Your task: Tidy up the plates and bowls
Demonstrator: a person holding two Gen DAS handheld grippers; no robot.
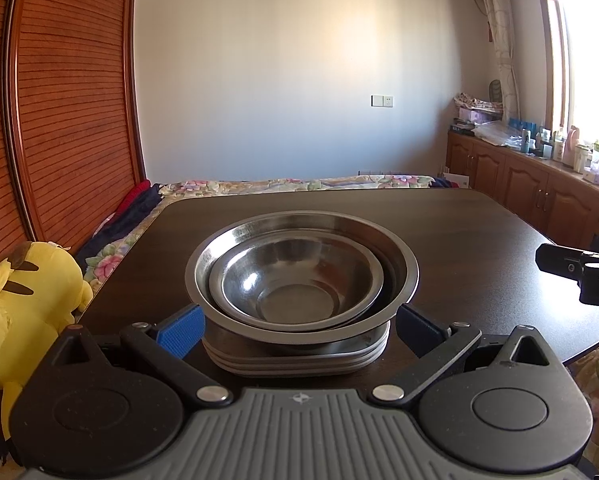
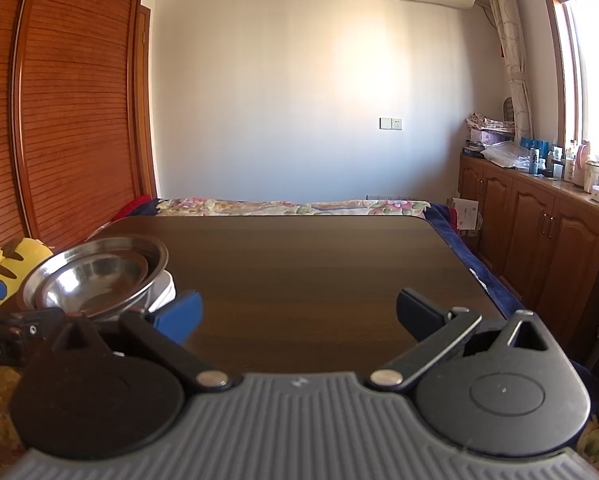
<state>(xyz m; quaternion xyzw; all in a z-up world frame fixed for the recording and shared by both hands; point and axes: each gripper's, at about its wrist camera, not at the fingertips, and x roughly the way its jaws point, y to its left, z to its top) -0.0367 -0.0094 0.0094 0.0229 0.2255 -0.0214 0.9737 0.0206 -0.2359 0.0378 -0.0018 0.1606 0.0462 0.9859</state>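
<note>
The two nested bowls [image 1: 299,280] are bright, polished metal with mirror-like glare inside, and they sit on a stack of plates [image 1: 299,360] whose ribbed edges look matt grey; the table [image 1: 459,232] under them is dark wood-grain with a smooth, softly reflective sheen. The left gripper [image 1: 299,328] has matt black plastic arms, shiny metal rivets, a ribbed grey body, and finely ridged blue pads, one at 9 o'clock of the stack. At 9 o'clock of the table lies a soft yellow plush toy [image 1: 27,300] of fuzzy cloth, beside slatted, glossy reddish wood doors [image 1: 59,100].
</note>
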